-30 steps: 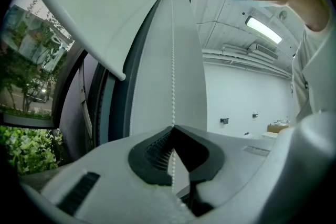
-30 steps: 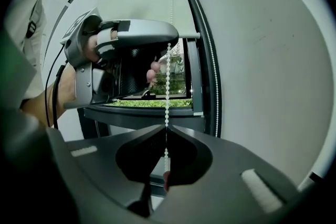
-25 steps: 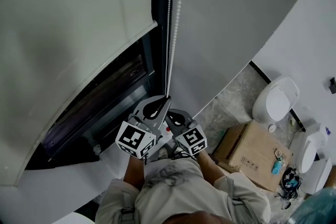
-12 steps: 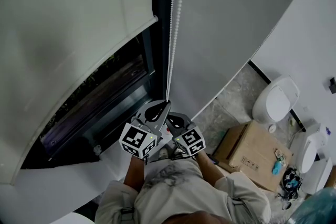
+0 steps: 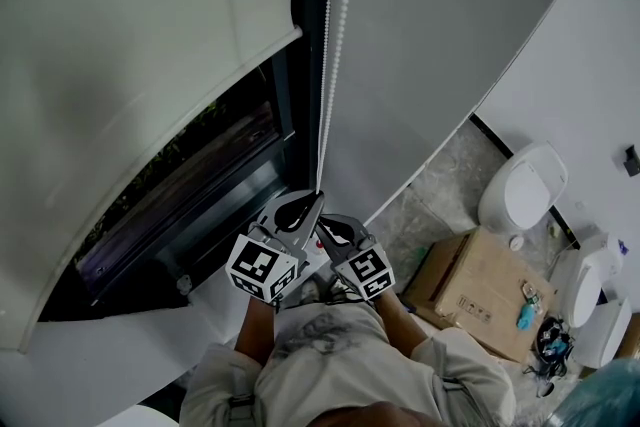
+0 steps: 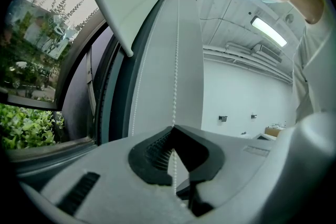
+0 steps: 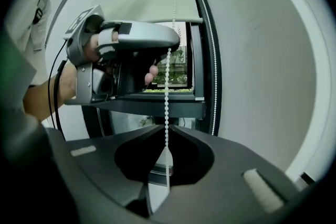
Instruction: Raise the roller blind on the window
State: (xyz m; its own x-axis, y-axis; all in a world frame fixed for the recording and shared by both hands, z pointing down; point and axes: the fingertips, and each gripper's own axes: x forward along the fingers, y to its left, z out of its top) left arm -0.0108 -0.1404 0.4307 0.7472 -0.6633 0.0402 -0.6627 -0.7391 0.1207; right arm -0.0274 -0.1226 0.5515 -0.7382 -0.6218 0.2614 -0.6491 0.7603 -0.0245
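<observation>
Your left claw (image 6: 173, 127) clamps white bead chain (image 7: 167, 86); right claw (image 7: 167, 127) just easing apart, chain between jaws. Cream roller blind (image 5: 150, 35) partly raised; more pulling likely needed.

Top of roller blind (image 5: 130, 35) and upper run of bead chain (image 5: 338, 35) cut off by head view's top edge, print on cardboard box (image 5: 478, 299) too small to read, small items (image 5: 524, 313) on it unidentifiable

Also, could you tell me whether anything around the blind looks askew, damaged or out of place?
Nothing stands out. The roller blind is partly raised with its bottom bar level, and the bead chain hangs straight and untangled. The only clutter is a cardboard box on the floor.
</observation>
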